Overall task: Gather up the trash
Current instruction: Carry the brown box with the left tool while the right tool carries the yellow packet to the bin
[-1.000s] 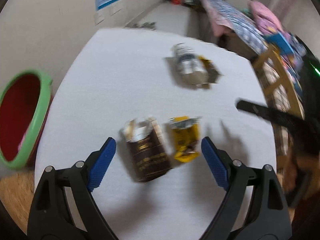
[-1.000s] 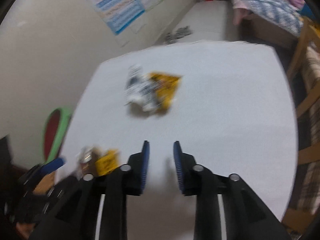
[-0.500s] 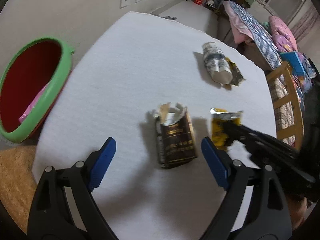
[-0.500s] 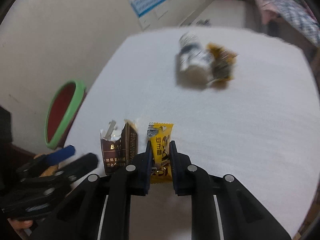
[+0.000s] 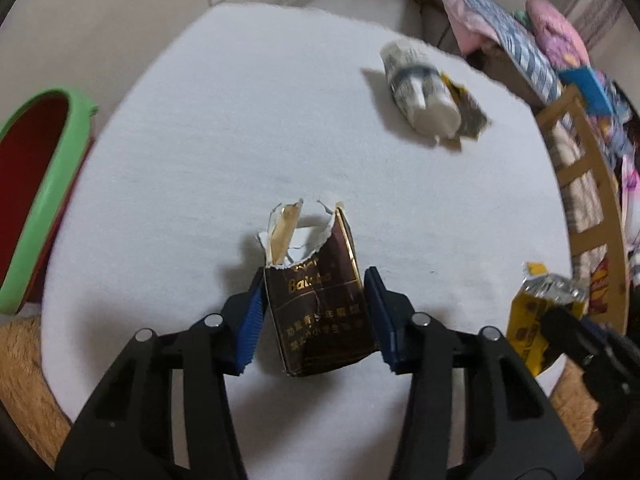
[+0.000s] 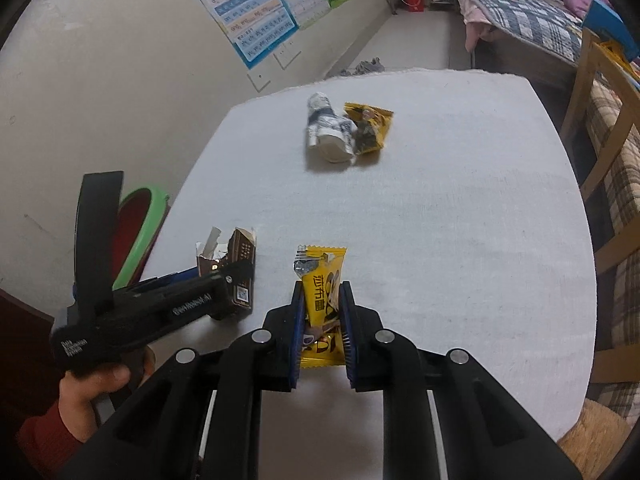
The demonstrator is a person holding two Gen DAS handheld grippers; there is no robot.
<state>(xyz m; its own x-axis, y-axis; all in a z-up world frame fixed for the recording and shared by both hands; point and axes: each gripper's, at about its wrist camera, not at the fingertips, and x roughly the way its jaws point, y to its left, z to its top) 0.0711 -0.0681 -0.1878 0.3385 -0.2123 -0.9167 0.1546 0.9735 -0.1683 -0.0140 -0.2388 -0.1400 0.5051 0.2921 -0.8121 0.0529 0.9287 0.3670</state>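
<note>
Tabletop (image 6: 460, 200): white, felt-like cloth; bed (image 6: 520, 24) and wall chart (image 6: 256, 4) behind; green-rimmed red tub (image 5: 36, 208) below its left edge.
Far trash: crumpled white bottle (image 6: 326, 130) touching a yellow packet (image 6: 370, 126).
Left claw (image 5: 316, 316): closing, blue ribbed pads against a torn brown carton (image 5: 320, 312) near the front edge.
Right claw (image 6: 322, 320): narrow, pinching a glossy yellow wrapper (image 6: 320, 280) just above the cloth.
</note>
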